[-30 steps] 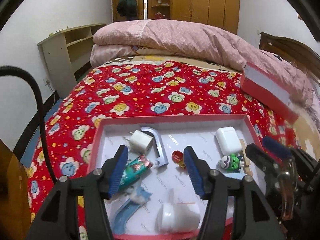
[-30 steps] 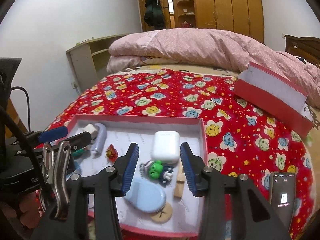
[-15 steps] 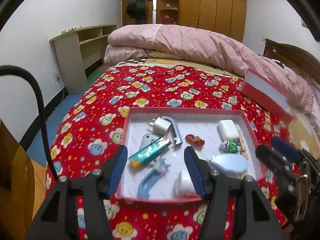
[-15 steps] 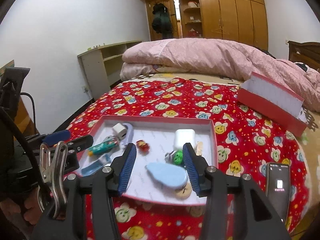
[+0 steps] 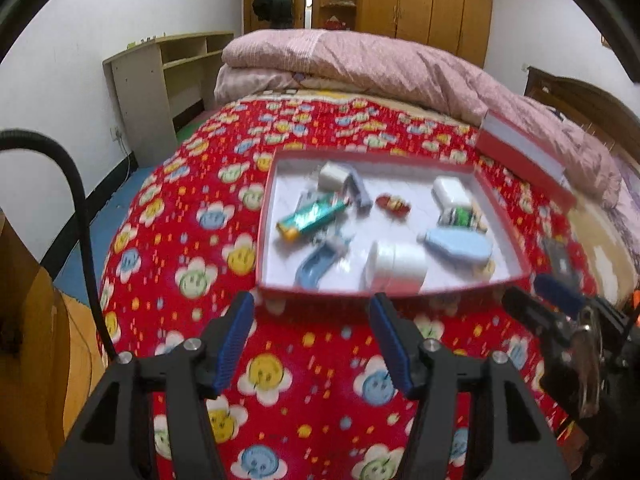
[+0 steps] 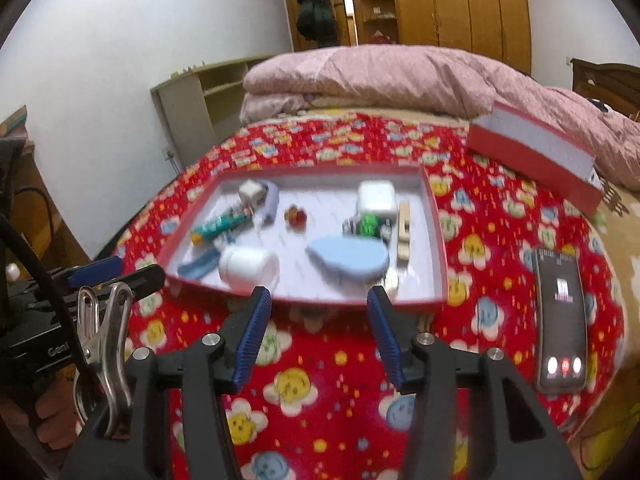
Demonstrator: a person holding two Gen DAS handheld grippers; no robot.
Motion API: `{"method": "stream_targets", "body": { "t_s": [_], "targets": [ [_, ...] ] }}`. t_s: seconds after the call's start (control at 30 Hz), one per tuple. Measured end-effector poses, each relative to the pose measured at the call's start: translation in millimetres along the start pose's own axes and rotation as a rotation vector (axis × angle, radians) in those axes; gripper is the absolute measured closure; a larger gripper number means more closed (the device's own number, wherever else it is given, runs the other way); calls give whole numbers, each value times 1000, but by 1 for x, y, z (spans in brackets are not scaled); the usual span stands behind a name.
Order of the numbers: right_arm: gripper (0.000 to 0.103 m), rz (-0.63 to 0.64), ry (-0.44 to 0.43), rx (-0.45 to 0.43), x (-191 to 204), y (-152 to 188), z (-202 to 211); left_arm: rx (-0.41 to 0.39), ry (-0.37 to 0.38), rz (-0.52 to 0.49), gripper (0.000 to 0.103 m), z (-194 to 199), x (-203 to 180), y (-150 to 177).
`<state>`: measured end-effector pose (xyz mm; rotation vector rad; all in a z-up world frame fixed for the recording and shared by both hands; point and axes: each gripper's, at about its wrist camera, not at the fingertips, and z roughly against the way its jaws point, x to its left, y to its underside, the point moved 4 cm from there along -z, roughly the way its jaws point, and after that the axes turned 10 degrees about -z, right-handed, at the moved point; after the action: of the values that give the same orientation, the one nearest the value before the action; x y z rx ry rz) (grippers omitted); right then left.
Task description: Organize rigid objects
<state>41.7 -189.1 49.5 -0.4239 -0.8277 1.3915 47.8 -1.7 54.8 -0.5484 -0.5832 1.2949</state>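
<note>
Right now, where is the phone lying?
In the right wrist view the phone lies screen-up on the red flowered bedspread, off the right side of the red tray and apart from it.

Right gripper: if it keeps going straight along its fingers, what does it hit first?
Probably the near red rim of the shallow red-walled box; the open right gripper frames it. Just behind lies the pale blue oval case. Depth is unclear.

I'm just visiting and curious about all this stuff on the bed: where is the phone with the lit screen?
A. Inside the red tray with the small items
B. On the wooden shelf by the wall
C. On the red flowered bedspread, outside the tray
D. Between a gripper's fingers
C: the phone lies flat on the bedspread, apart from the red tray.
</note>
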Motion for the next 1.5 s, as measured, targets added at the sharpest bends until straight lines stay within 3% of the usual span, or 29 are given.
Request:
{"method": "stream_targets", "body": {
  "t_s": [0.3, 0.57, 0.73, 1.0, 1.5],
  "targets": [
    [52, -12, 58, 68, -8, 35, -23, 43, -10, -21, 40, -27, -4, 31],
    [52, -12, 104, 69, -14, 42, -37, 83, 6, -5, 40, -52, -7, 42],
    [51, -18, 113, 80, -17, 49, -45, 60, -9, -20, 35, -53, -9, 42],
    [41, 19, 132, 55, -10, 53, -48, 39, -13, -25, 30, -55, -9, 43],
    [39, 31, 145, 44, -8, 55, -49, 29, -12, -31, 26, -55, -10, 44]
  ]
}}
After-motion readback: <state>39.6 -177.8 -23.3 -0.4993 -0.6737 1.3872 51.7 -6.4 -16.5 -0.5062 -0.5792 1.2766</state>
